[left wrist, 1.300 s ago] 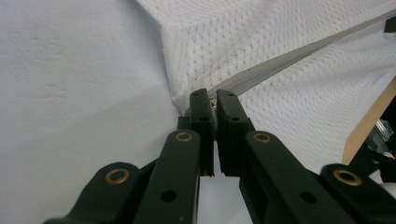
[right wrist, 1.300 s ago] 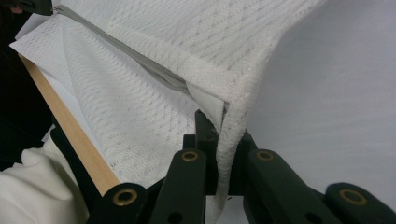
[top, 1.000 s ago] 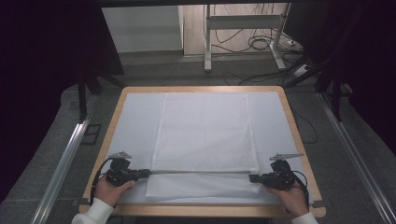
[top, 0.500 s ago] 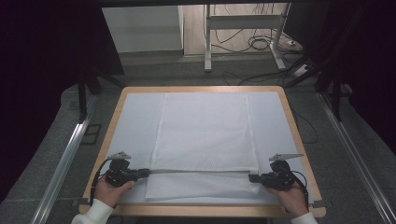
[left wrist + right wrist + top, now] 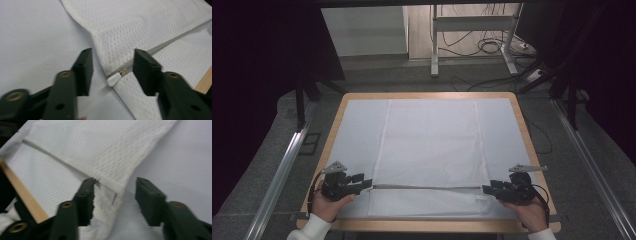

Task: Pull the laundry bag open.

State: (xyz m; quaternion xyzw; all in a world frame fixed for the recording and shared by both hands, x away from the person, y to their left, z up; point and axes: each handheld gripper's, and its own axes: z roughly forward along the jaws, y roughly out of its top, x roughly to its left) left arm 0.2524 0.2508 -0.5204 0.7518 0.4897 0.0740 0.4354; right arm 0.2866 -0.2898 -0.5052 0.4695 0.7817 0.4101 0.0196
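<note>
A white mesh bag point(image 5: 432, 150) is spread flat on the pale sheet point(image 5: 357, 130) that covers the wooden table point(image 5: 519, 117), with a grey zipper point(image 5: 427, 186) running across it near its edge closest to the person. All places below are given relative to this bag.

The left gripper point(image 5: 364, 180) is seen in the high view at the bag's near-left corner, at the left end of the zipper, held in the person's left hand point(image 5: 329, 205). In the left gripper view its jaws are spread, having just been opening, and the white zipper pull point(image 5: 113, 80) and the bag's corner lie between them without being pressed (a clear gap is visible on each side). The pale sheet is seen to the left of the bag's edge there, and a strip of the table's wooden edge shows at the lower right.

The right gripper point(image 5: 488, 189) is seen at the bag's near-right corner, at the other end of the zipper, held in the right hand point(image 5: 529, 212). Its jaws are likewise spread and have just been opening. In the right gripper view the bag's corner point(image 5: 110, 192) lies between them, close against the left jaw; whether it touches that jaw cannot be told. The right jaw stands clear of the fabric, over the sheet.

The bag's far edge lies near the table's far side.
</note>
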